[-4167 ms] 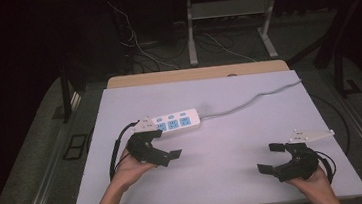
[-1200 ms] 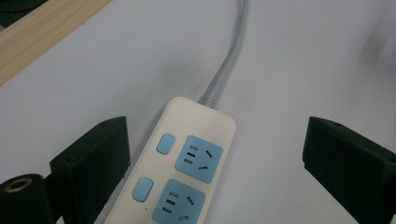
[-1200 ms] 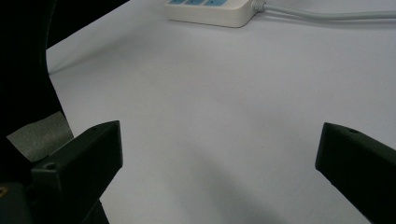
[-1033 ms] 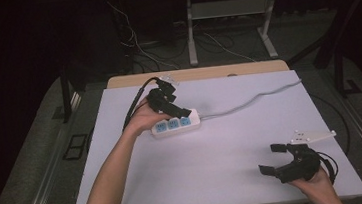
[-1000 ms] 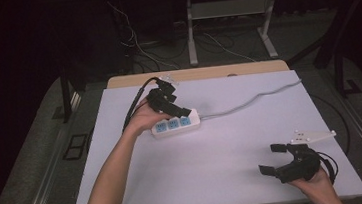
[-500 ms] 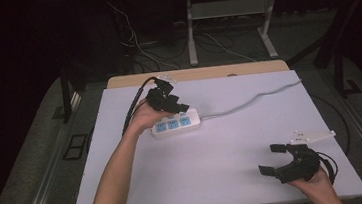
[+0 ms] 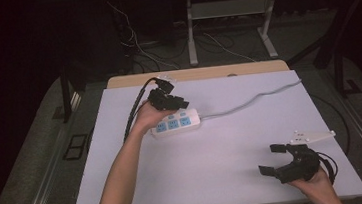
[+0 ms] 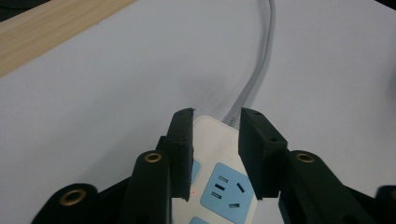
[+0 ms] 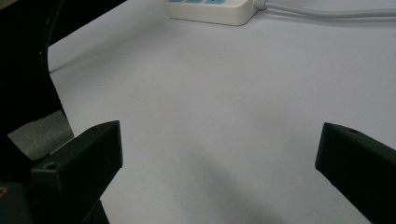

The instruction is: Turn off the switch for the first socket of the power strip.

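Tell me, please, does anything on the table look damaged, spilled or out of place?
Nothing stands out. The white power strip with blue sockets lies flat on the white tabletop, its grey cord trailing off, with no visible damage.

The power strip [image 7: 176,123] is white with light blue socket panels and a pale grey cord [image 7: 254,99]; both grippers, left [image 7: 176,101] and right [image 7: 271,159], are black; the table [image 7: 223,148] is plain white with a pale wood edge

White surface [image 7: 223,143] with a pale wooden strip [image 7: 196,74] along its far edge, on grey floor [image 7: 39,161]; beyond, a dark room with a second table's light metal legs [image 7: 191,35] and loose floor cables [image 7: 224,45]
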Motion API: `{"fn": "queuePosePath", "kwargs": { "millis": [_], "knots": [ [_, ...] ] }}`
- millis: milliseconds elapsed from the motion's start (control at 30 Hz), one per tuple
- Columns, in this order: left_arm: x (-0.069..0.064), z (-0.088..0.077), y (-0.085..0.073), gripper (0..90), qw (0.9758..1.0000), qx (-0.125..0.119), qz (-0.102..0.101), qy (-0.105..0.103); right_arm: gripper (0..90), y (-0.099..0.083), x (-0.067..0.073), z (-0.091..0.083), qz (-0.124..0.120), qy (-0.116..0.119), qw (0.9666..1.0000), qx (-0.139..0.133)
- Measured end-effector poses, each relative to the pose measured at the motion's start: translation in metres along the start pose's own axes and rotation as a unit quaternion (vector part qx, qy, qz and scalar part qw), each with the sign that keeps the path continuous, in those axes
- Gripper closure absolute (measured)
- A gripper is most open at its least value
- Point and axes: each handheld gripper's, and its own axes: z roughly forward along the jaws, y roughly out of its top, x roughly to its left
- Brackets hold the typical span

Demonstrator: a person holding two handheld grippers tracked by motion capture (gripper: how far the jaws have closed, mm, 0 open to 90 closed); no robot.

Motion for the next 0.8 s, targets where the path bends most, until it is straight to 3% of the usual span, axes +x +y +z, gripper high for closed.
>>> {"fn": "queuePosePath", "kwargs": {
  "millis": [367,800],
  "knots": [
    [0.007,0.008,-0.005,88.8,0.9995,0.007,-0.03,-0.013,0.4,0.0,0.0,0.0,-0.002,0.001,1.0,0.0],
    [0.015,0.022,-0.011,89.2,0.9983,0.03,-0.05,-0.004,0.4,0.0,0.0,0.0,-0.003,0.001,1.0,0.003]
  ]
}}
